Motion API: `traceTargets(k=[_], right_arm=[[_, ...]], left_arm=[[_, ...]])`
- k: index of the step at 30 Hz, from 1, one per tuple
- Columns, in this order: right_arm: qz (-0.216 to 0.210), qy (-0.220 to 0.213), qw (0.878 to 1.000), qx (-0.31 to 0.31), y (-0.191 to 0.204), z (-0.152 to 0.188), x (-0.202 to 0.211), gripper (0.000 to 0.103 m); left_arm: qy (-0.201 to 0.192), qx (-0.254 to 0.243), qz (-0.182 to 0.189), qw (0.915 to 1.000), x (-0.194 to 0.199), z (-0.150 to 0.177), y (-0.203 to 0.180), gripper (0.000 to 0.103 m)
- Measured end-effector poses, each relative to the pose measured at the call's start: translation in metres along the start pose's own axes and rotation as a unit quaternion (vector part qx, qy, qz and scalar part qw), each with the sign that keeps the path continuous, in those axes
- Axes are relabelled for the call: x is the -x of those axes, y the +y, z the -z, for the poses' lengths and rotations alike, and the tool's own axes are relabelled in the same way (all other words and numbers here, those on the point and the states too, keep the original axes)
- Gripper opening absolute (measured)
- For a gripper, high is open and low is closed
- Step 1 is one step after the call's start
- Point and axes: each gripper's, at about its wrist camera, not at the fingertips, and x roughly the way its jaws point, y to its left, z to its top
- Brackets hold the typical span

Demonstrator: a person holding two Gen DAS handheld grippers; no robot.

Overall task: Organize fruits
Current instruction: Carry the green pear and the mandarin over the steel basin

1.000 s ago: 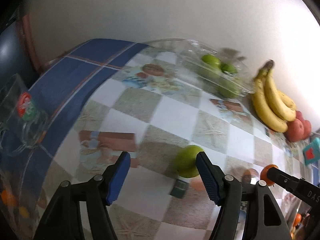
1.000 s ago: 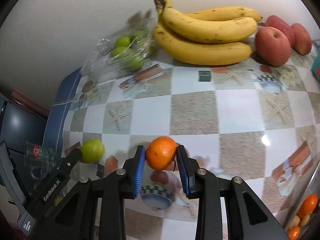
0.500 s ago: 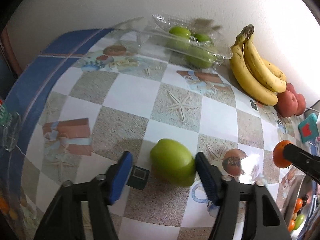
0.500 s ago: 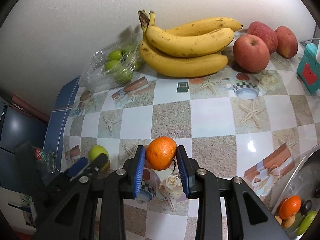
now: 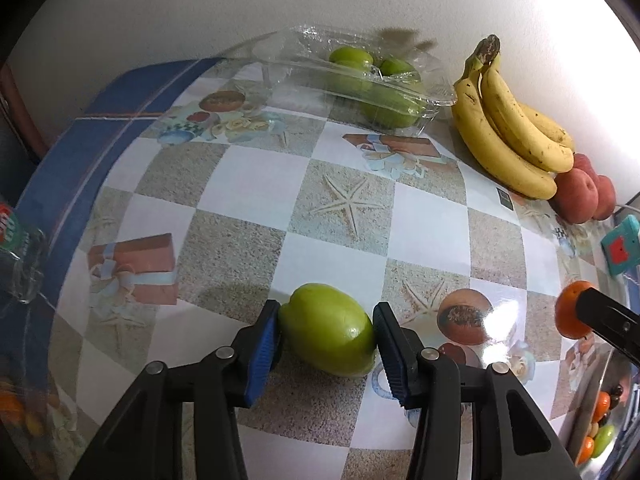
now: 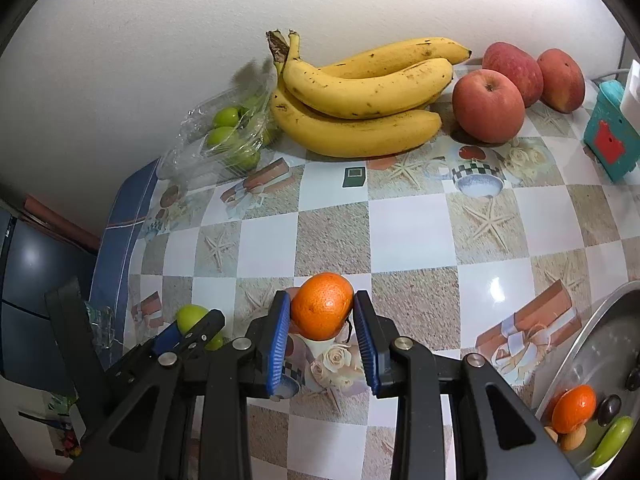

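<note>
Left wrist: left gripper (image 5: pixel 326 334) jaws, just closing, are pinching the green fruit (image 5: pixel 327 330) lying on the bench (image 5: pixel 256 176).
Right wrist: right gripper (image 6: pixel 322 330) jaws are clamping the orange (image 6: pixel 322 306) above the bench.

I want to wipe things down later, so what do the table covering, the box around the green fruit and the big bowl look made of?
Table covering: likely glossy vinyl or oilcloth; printed checks with lamp glare.
Box: thin clear plastic, crinkled and shiny, fruit visible through it.
Bowl: probably steel; grey, brushed sheen, thin rolled rim.
</note>
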Motion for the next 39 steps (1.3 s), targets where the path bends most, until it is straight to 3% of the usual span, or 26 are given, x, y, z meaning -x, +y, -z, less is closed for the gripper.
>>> traceTargets(k=[11, 21, 39], right_arm=[[-0.013, -0.014, 0.999, -0.026, -0.019, 0.018, 0.041, 0.033], [0.007, -0.037, 0.999, -0.037, -0.046, 0.042, 0.097, 0.033], [0.033, -0.064, 0.995, -0.067, -0.104, 0.11, 0.155, 0.033]], left_arm=[[-0.015, -0.023, -0.004, 0.9996, 0.039, 0.005, -0.022, 0.05], [-0.041, -0.046, -0.008, 0.9981, 0.091, 0.021, -0.06, 0.05], [-0.064, -0.121, -0.016, 0.9904, 0.134, 0.088, -0.119, 0.05]])
